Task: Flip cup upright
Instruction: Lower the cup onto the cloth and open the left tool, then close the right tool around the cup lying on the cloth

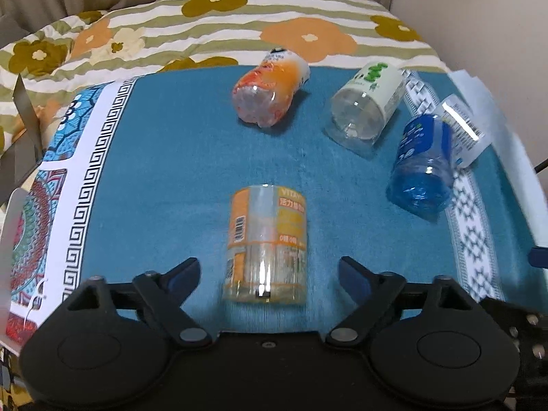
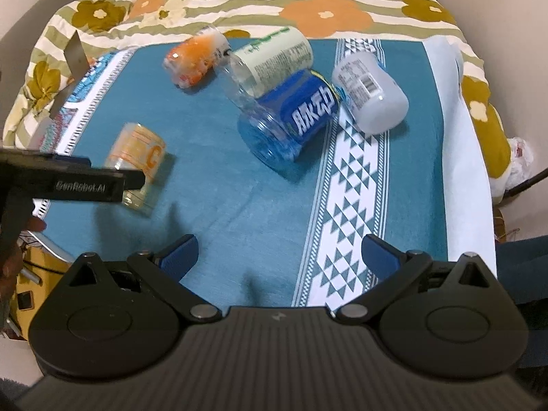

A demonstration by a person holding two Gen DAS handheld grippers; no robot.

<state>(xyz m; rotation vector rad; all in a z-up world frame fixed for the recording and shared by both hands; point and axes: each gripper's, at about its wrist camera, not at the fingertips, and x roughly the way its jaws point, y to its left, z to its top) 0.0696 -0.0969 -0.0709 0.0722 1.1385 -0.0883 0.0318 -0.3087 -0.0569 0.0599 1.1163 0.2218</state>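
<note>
Several cut-bottle cups lie on a teal cloth (image 1: 171,157). A clear cup with a yellow-orange label (image 1: 267,243) lies on its side just ahead of my open left gripper (image 1: 269,270), its near end between the fingertips without contact. The right wrist view shows this cup (image 2: 137,167) at the left, partly behind the left gripper's black body (image 2: 68,181). Farther back lie an orange cup (image 1: 267,92), a white-and-green cup (image 1: 366,109) and a blue cup (image 1: 421,167). My right gripper (image 2: 279,253) is open over bare cloth, nothing between its fingers.
A frosted white cup (image 2: 370,92) lies on its side right of the blue cup (image 2: 294,120). A flowered striped quilt (image 2: 308,7) covers the bed behind the cloth. The cloth's patterned borders run along both sides. A person's hand (image 2: 10,257) shows at the far left.
</note>
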